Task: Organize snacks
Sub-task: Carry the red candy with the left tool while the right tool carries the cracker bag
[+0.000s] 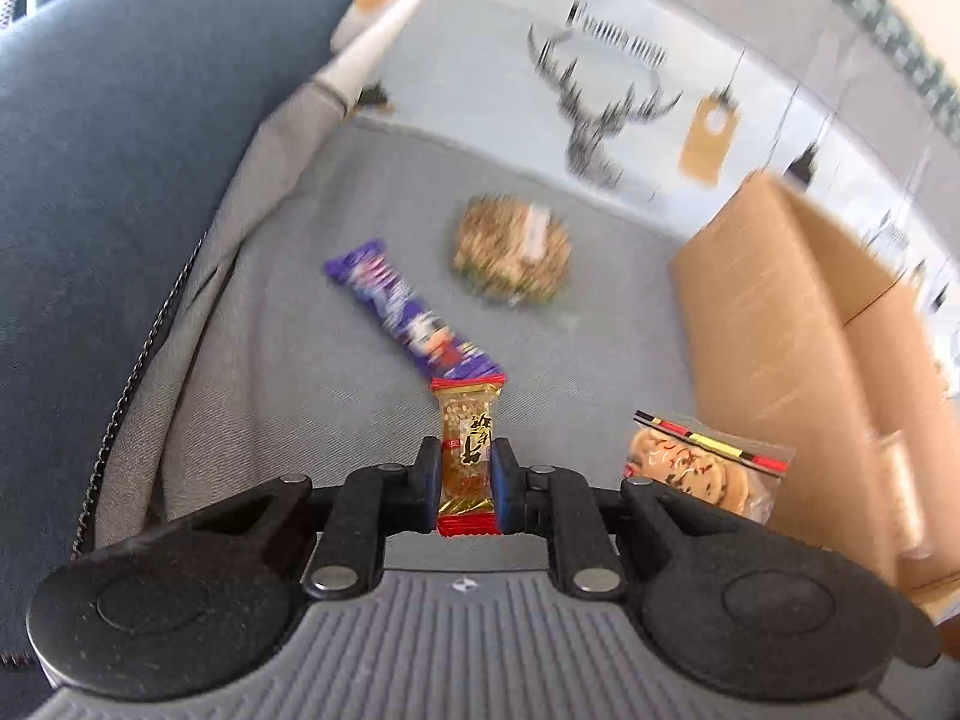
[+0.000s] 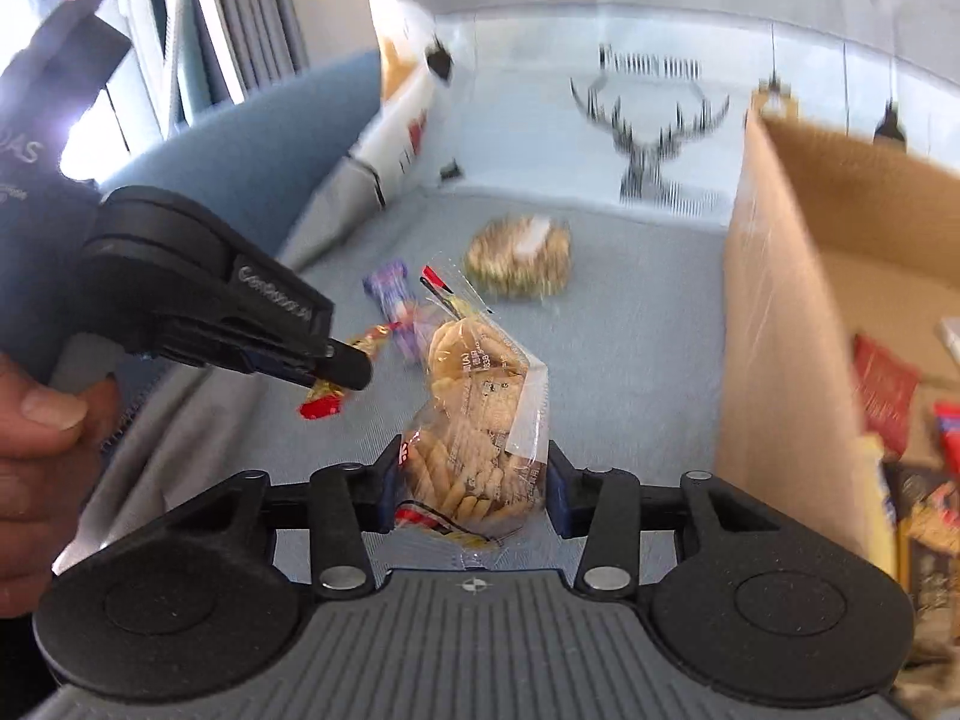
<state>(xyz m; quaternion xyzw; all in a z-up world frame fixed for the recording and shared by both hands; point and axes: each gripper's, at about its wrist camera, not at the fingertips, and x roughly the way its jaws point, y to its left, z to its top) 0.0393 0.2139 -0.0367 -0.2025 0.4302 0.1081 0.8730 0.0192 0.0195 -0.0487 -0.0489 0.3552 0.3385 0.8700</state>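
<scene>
Grey sofa cushion (image 1: 288,372) carries 2 snacks (purple bar (image 1: 408,312), round cake (image 1: 510,249)). Left hand-held gripper (image 1: 467,471) clamps a candy (image 1: 467,450); right hand-held gripper (image 2: 474,480) clamps a cracker bag (image 2: 474,420) beside the cardboard box (image 2: 774,324).

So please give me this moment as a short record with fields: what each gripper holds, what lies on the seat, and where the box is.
left gripper: shut on a small candy bar with red ends
right gripper: shut on a clear cracker bag
on the seat cushion: purple wrapper, round seeded cake
cardboard box: open, on the right side, more snacks inside
backrest: deer head print
</scene>
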